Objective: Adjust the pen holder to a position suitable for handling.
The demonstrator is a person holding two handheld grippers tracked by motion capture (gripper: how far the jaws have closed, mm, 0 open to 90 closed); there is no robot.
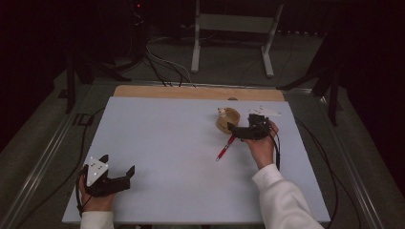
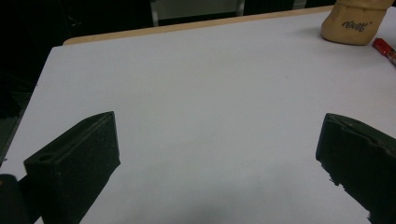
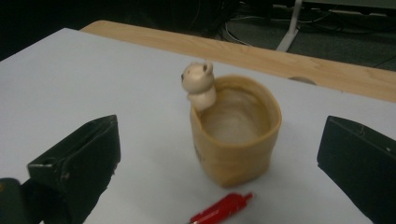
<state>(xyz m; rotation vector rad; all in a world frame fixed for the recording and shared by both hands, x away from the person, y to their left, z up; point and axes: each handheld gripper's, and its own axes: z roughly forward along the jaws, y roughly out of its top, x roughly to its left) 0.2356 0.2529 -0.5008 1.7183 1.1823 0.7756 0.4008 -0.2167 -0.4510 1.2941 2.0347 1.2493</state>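
Right hand-held gripper (image 1: 235, 129) gapes beside tan cup (image 1: 227, 119), red pen (image 1: 225, 147)

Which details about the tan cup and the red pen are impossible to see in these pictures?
- Tan soft cup with a small bear figure: its bottom inside is blurred in the right gripper view.
- Red pen: cut off by the bottom edge there.
- Dark print on the cup: too small to read in the left gripper view.

high view looks down the table (image 1: 157, 143); both gripper views sit low, sharing the cup (image 3: 236, 135).
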